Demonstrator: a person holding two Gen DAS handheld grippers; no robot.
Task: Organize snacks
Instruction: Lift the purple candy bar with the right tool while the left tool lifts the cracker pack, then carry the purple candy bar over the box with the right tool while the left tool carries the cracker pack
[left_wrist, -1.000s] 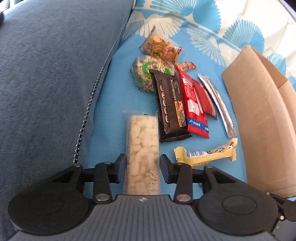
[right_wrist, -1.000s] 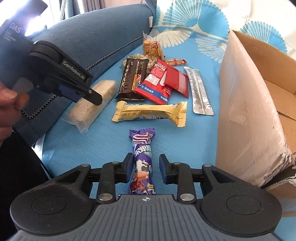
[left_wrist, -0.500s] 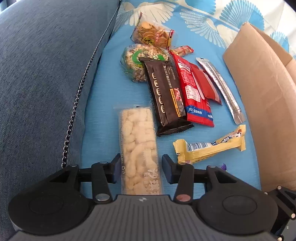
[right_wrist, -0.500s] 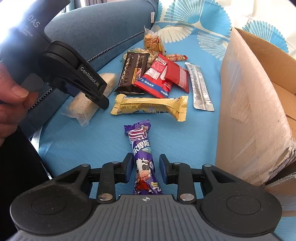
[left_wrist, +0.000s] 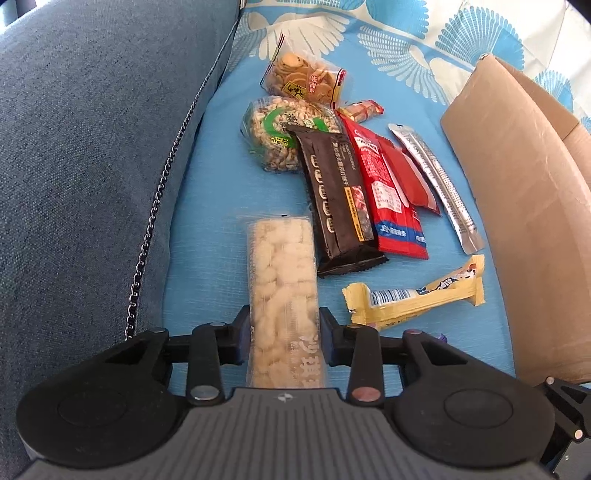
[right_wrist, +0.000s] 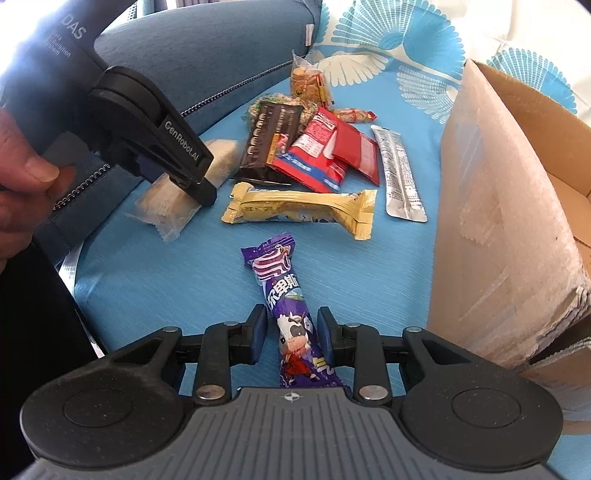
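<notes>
Writing on tools: the left gripper (right_wrist: 199, 192) carries "GenRobot.AI" along its finger, and the grey handle (right_wrist: 55, 48) above it reads "DAS" with smaller lines too fine to read.
Writing on snacks: the purple snack bar (right_wrist: 291, 321) shows a cartoon cow and white Chinese characters; the clear rice-puff bar (left_wrist: 282, 302) has pale characters near its close end; the yellow bar (right_wrist: 299, 208), black bar (right_wrist: 267, 144), red packets (right_wrist: 327, 147) and silver sachet (right_wrist: 400, 173) carry print too small to read.
Left gripper: in its own view (left_wrist: 284, 325), the jaws have just been closing and now sit against both long edges of the rice-puff bar, gripping it where it lies on the blue cloth (left_wrist: 207, 229).
Right gripper (right_wrist: 291, 330): the jaws have just been closing around the purple snack bar; a narrow gap shows on each side, so the pads do not press it. The bar lies flat on the cloth.
Changes from a second ago: the left gripper's jaws stood apart from the rice-puff bar then; the right gripper's gaps were wider. The snacks lie where they did.
Box: an open cardboard box (right_wrist: 491, 206) stands on the right, beside the snack pile.
Person: a hand (right_wrist: 26, 177) holds the left handle.
Beside the cloth: a blue cushion (left_wrist: 85, 155).
</notes>
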